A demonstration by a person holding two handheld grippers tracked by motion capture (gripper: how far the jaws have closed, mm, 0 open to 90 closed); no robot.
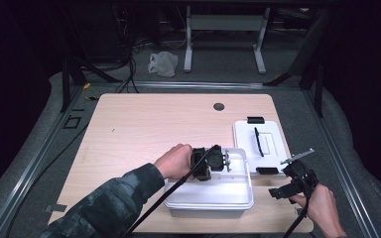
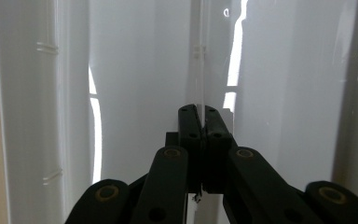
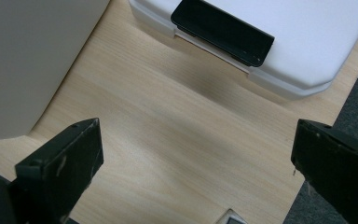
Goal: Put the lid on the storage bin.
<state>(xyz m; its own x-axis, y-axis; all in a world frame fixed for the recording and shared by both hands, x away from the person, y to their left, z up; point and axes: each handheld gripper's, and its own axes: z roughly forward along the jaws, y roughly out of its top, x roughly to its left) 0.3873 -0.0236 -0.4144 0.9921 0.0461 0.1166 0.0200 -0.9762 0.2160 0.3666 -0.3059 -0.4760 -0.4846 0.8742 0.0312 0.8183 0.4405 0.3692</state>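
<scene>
Left claw (image 1: 226, 161) over the near-right part of the counter (image 1: 144, 129), jaws pointing right, dipped inside the white bin (image 1: 208, 198). Bin open-topped, near the counter's front edge, long axis running left to right in the high view. Left claw view: jaws pressed together, tips (image 2: 204, 122) meeting on a thin clear upright edge inside the bin (image 2: 135, 70); whether that edge is actually pinched cannot be told. Bin walls run top to bottom there. White lid (image 1: 260, 144) just right of the bin, flat, black handle on top, long axis front to back. Right claw (image 1: 287, 191) at the counter's near-right corner, jaws wide apart, nothing between. Right claw view: lid's black latch (image 3: 223, 31), bare wood (image 3: 186, 140), bin wall (image 3: 28, 60).
</scene>
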